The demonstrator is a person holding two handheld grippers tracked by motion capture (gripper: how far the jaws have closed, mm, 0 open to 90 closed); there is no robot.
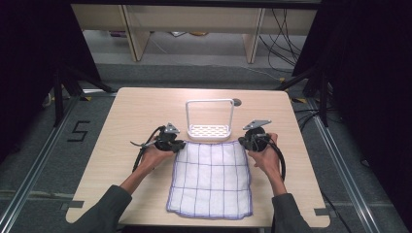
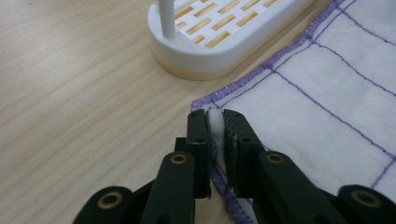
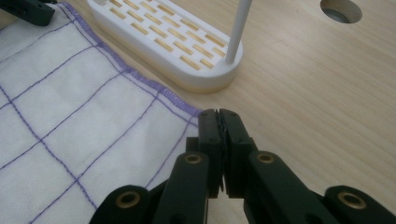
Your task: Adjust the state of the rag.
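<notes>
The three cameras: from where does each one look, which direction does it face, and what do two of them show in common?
High view: above the person's side, facing forward and down on the table; forearms, hands, left gripper, right gripper.
Left gripper view: rides the left gripper, looking along jaws pinching the cloth.
Right gripper view: rides the right gripper at the cloth's corner.
Shared: both gripper views show the white rack.

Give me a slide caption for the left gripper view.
Left tongs shut on a corner of the white, purple-checked cloth, beside the white slotted rack on the wooden table.
</notes>
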